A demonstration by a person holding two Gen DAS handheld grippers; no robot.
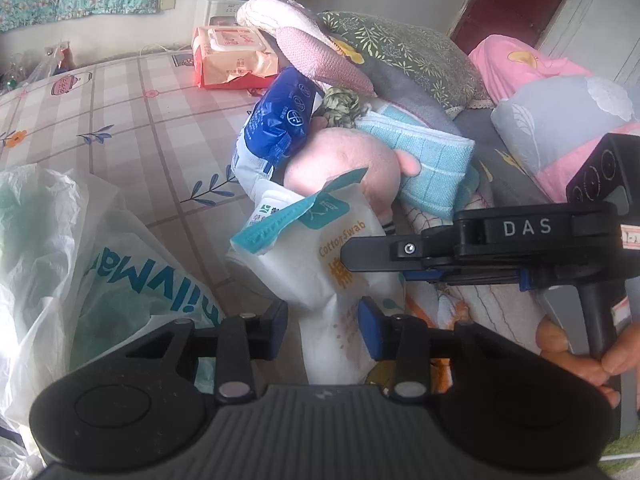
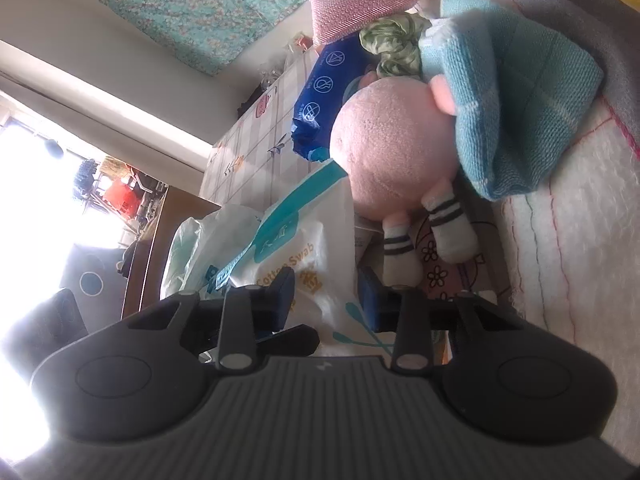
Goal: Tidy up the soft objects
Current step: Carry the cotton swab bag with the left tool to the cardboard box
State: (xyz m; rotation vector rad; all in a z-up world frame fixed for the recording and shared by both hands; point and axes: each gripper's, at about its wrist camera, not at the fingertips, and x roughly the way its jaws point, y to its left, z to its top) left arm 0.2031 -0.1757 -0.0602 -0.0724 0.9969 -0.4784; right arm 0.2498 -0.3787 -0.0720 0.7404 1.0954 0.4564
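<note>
A white cotton swab bag (image 1: pixel 320 256) with a teal top lies on the bed in front of a pink plush toy (image 1: pixel 340 160). My left gripper (image 1: pixel 324 330) is shut on the bag's lower end, a blue pad on each side. My right gripper (image 1: pixel 384 260) comes in from the right and clamps the bag's right edge. In the right wrist view the same bag (image 2: pixel 316 248) fills the gap between the right gripper's (image 2: pixel 326 296) pads, with the plush toy (image 2: pixel 384 144) and its striped socks just beyond.
A white plastic shopping bag (image 1: pixel 80 260) lies open at the left on the checked bed sheet (image 1: pixel 140 112). A blue pack (image 1: pixel 280 116), a green scrunchie (image 1: pixel 342 106), a teal towel (image 1: pixel 424 156), a red wipes pack (image 1: pixel 228 56) and pillows (image 1: pixel 400 48) crowd the back and right.
</note>
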